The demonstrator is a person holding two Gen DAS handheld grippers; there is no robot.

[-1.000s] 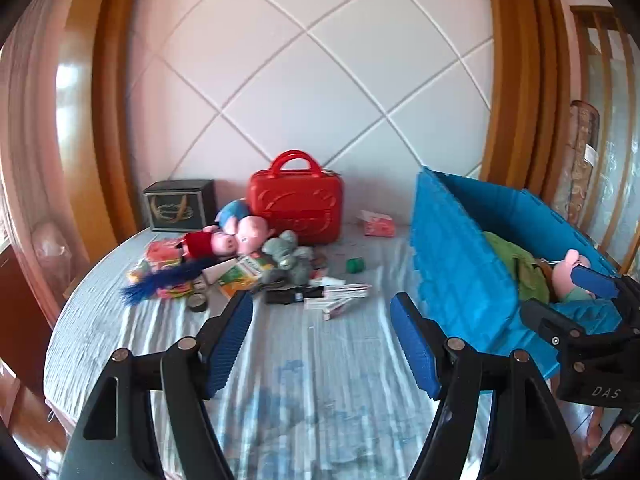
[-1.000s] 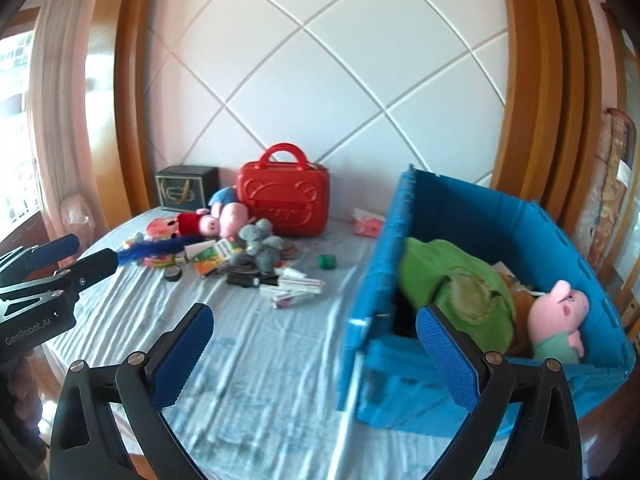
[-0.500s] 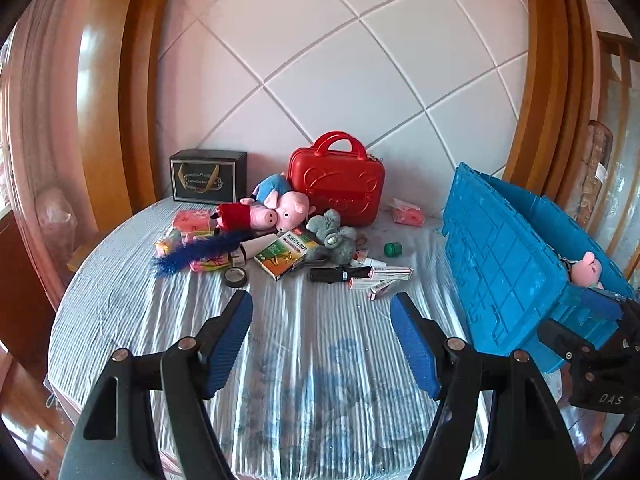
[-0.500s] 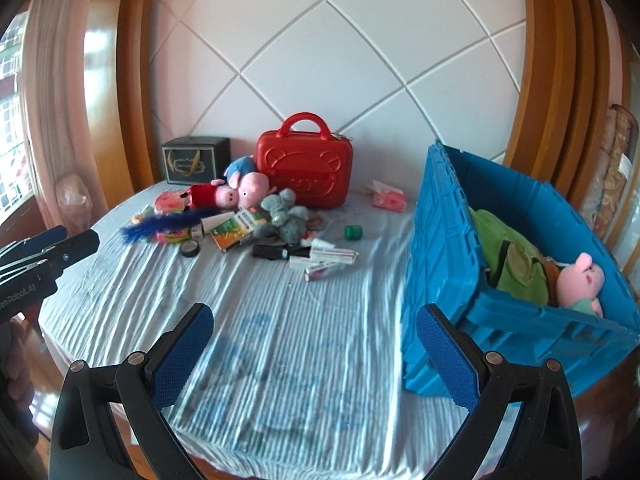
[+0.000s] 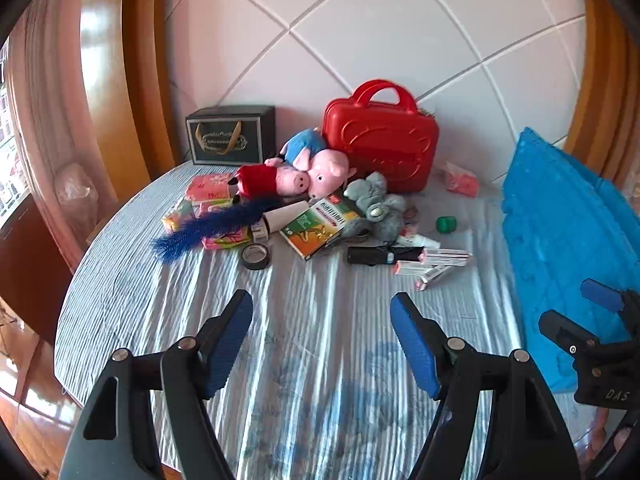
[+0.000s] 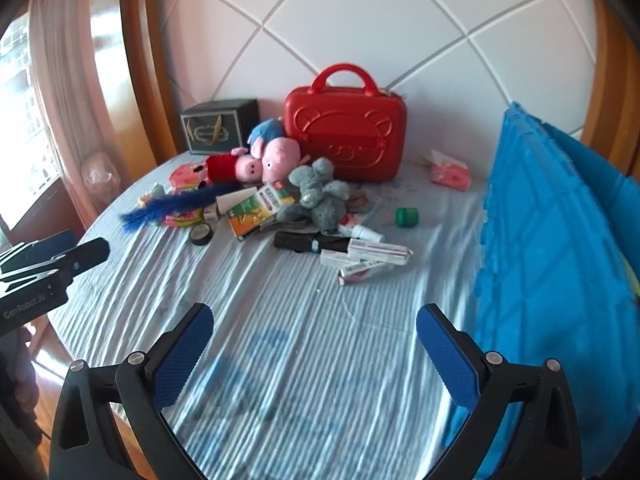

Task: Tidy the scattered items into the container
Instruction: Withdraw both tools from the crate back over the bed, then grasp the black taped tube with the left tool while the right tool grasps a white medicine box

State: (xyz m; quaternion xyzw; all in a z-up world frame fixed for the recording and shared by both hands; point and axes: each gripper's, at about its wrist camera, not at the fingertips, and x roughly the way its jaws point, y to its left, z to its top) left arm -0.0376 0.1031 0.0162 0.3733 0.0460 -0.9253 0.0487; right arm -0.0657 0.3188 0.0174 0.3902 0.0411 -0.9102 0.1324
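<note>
Both views look forward and slightly down along open tongs from the near edge of the desk toward the red case, set well back from it. Each shows the case, the clutter before it and the blue crate on its right; the right view sits further right.

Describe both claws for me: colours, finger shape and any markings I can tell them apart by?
Both look alike: black plastic frames with silver screw heads and two angled fingers faced with blue textured pads. The left claw carries white "GenRobot.AI" lettering on its body, readable in the right wrist view. The right claw shows "DAS" in white, seen from the left wrist view. No cables or sleeves are visible.
</note>
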